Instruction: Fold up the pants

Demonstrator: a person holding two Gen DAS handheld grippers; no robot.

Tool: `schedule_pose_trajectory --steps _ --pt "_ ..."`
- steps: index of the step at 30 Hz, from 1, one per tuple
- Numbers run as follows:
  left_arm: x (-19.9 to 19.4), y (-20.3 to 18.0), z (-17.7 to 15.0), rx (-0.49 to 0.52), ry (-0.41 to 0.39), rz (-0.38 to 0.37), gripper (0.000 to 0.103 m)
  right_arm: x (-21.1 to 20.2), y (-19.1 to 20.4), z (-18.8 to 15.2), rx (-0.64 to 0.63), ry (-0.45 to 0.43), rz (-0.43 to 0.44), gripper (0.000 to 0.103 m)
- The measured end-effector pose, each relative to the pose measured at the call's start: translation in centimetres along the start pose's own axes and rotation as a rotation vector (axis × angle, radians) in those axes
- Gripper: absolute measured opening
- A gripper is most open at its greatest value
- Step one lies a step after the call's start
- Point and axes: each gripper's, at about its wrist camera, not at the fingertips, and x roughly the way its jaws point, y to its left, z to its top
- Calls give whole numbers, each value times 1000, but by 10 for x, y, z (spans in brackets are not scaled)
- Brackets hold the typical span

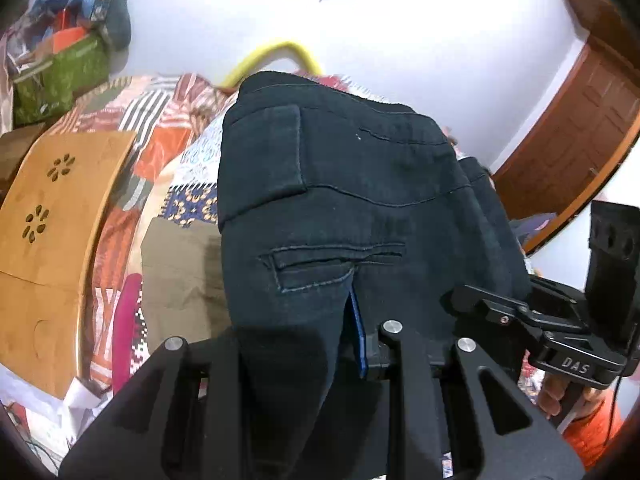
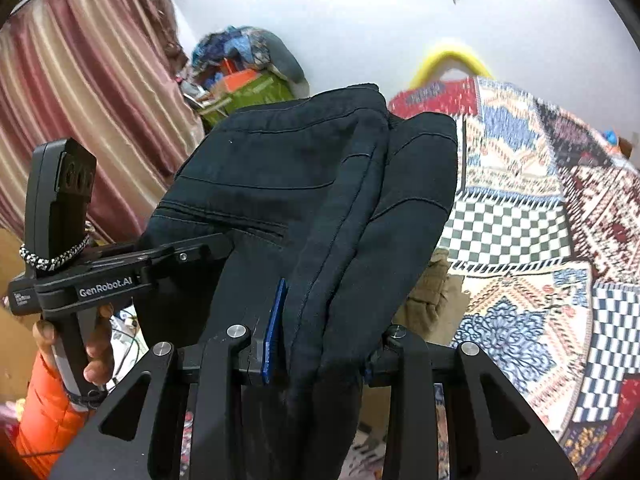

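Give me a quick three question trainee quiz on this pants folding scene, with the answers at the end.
1. True or false: both grippers are shut on the dark pants.
2. In the left wrist view, what lies at the left on the patchwork bedspread: A) a wooden lap tray with flower-shaped cutouts, B) a laptop, C) a pillow?
3. What colour is the sleeve on the arm that holds the left gripper, seen in the right wrist view?

Key
1. True: the left gripper and the right gripper each clamp the fabric between their fingers.
2. A, the wooden lap tray.
3. Orange, the orange sleeve.
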Motion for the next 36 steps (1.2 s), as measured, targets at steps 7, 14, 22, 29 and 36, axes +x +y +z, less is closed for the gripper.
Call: schedule_pose_trajectory --steps 7,14,22,29,36 --pt "74 32 -3 -25 104 43 25 60 -18 -2 -25 98 -62 28" --pt "95 59 -9 -110 136 9 53 73 -40 -22 2 135 -77 34" --pt "24 73 -5 -138 -13 34 53 21 -26 -33 -139 137 -166 39" --pt "18 54 -14 -22 -14 181 51 -22 -5 -52 -230 4 -160 39" --pt "66 74 -38 -6 75 289 48 27 -16 -53 -204 115 -124 20"
